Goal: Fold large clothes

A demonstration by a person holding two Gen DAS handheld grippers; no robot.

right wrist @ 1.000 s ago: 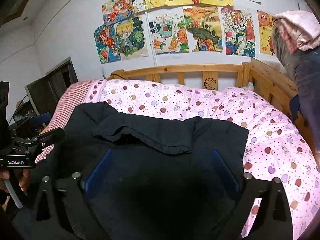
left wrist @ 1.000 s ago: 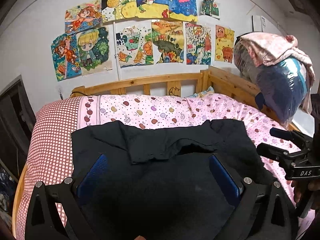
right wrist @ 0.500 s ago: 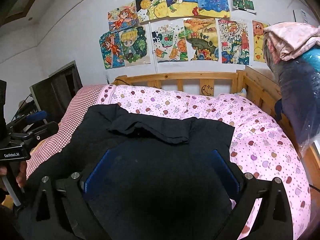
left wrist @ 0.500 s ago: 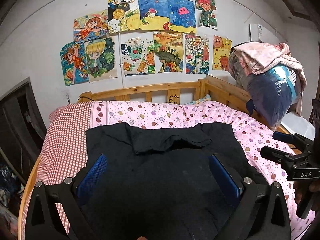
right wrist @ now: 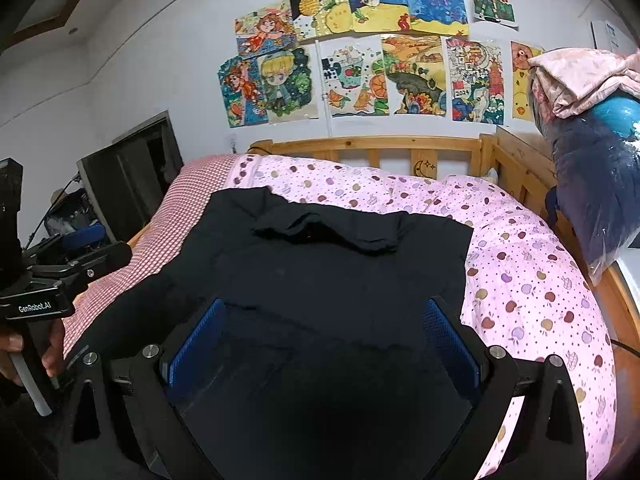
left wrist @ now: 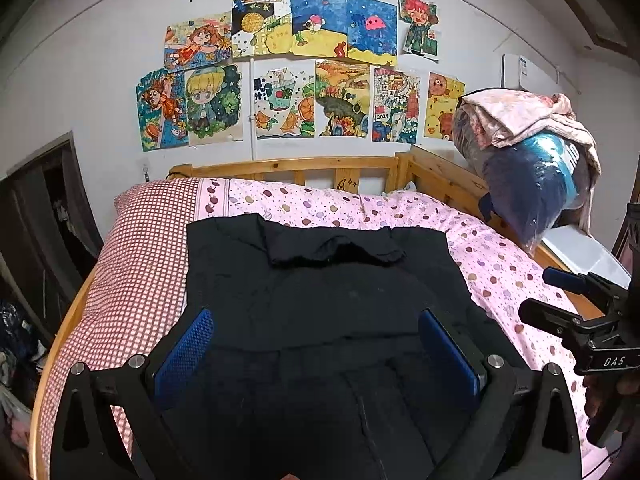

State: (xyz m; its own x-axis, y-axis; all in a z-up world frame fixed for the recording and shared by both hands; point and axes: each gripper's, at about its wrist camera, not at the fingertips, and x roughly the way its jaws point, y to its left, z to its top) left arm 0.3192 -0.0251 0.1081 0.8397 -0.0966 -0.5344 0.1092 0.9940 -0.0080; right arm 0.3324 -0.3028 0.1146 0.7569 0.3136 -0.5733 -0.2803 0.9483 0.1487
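I see a black garment (left wrist: 320, 292) spread across the pink spotted quilt (left wrist: 500, 264) on a wooden bed (left wrist: 288, 166), and the same garment (right wrist: 332, 276) fills the middle of the right wrist view. Its far edge lies partway up the quilt, and a smaller flap of the same black cloth (left wrist: 334, 248) is folded back over it near that edge, rumpled along its front. The near part of the cloth runs down under both cameras, so I cannot make out where it ends.

My left gripper (left wrist: 318, 344) is spread wide, its blue pads (left wrist: 182, 350) standing well apart above the dark cloth, with nothing pinched between them. My right gripper (right wrist: 322, 338) is the same: jaws wide, blue pads (right wrist: 450, 346) apart, nothing clamped. Whether either one touches the fabric I cannot tell, as black fingers and black cloth run together.

From the left camera, the right gripper shows at the right margin beside the garment, over the quilt. From the right camera, the left gripper (right wrist: 86, 258) shows at the left margin, near the red checked strip of bedding (right wrist: 180, 196).

Children's drawings (left wrist: 304, 68) cover the wall behind the headboard. A bagged bundle of bedding (left wrist: 528, 160) sits on the bed's right rail.
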